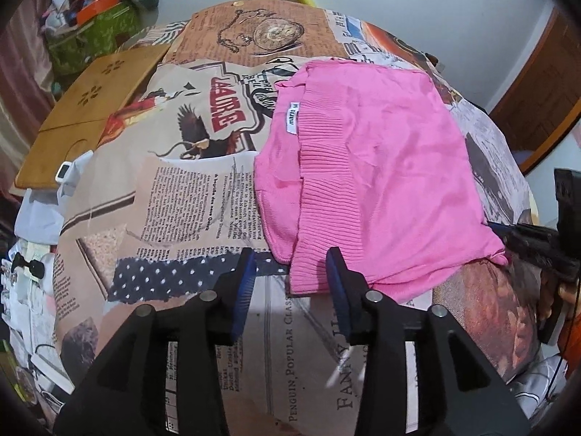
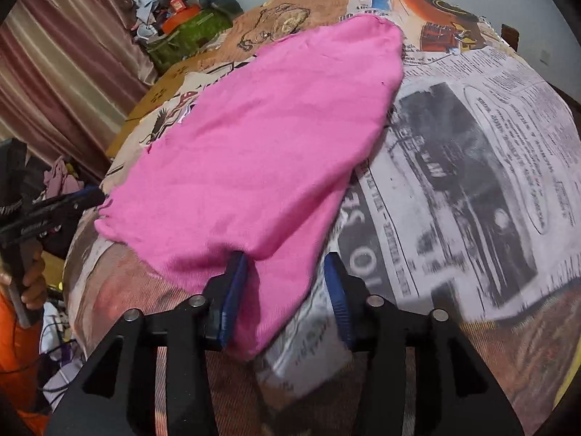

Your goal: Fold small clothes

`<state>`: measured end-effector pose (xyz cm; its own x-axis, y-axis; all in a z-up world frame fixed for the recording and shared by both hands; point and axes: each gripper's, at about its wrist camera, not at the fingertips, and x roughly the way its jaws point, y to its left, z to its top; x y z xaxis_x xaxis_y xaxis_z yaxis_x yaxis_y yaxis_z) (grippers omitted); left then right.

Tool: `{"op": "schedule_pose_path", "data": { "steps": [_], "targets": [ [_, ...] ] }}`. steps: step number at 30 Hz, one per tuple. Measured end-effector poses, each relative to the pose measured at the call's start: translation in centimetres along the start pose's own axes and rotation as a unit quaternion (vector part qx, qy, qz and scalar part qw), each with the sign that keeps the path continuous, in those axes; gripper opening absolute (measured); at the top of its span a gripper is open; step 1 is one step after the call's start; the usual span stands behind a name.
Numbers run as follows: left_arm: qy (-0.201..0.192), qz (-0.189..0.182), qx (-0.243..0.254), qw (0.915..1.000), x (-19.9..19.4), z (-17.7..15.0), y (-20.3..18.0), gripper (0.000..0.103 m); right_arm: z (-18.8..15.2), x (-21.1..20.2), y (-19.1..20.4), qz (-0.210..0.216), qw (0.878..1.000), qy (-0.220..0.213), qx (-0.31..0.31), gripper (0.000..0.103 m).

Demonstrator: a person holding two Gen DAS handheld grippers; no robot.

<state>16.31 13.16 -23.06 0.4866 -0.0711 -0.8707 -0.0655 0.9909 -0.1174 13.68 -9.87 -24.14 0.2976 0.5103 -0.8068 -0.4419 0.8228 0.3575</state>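
A pink knit garment (image 1: 370, 178) with a ribbed band and a white label lies flat on the newspaper-print tablecloth (image 1: 203, 196). My left gripper (image 1: 290, 272) is open, its blue-padded fingers straddling the near corner of the ribbed band. In the right wrist view the same garment (image 2: 261, 152) spreads away from me. My right gripper (image 2: 283, 283) is open at its near corner; the cloth drapes over the left finger (image 2: 232, 290) and hangs between the fingers. The left gripper (image 2: 65, 207) shows at the garment's far left edge.
A wooden board (image 1: 90, 109) lies at the table's left. A heap of clothes and boxes (image 1: 94, 11) stands behind it, and a curtain (image 2: 65, 72) hangs beyond. A brown door (image 1: 541, 91) is at the right. Clutter lies beside the table's left edge (image 1: 25, 290).
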Motion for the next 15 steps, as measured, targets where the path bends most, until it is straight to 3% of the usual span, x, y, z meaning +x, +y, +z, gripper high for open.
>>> {"op": "schedule_pose_path", "data": {
  "steps": [1, 6, 11, 15],
  "targets": [
    [-0.001, -0.005, -0.002, 1.0, 0.1, 0.1, 0.0, 0.045, 0.2, 0.0, -0.1, -0.004, 1.0, 0.002, 0.001, 0.005],
    [0.006, -0.023, -0.015, 0.9996, 1.2, 0.8, -0.2, 0.045, -0.2, -0.7, -0.5, -0.034, 0.999, -0.001, -0.026, 0.004],
    [0.026, -0.031, -0.003, 0.9992, 3.4, 1.0, -1.8, 0.046, -1.2, -2.0, -2.6, -0.047, 0.999, -0.009, -0.004, 0.004],
    [0.012, 0.016, 0.046, 0.9987, 4.1, 0.7, -3.3, 0.053, -2.1, -3.0, -3.9, -0.048, 0.999, -0.013, 0.016, 0.003]
  ]
}}
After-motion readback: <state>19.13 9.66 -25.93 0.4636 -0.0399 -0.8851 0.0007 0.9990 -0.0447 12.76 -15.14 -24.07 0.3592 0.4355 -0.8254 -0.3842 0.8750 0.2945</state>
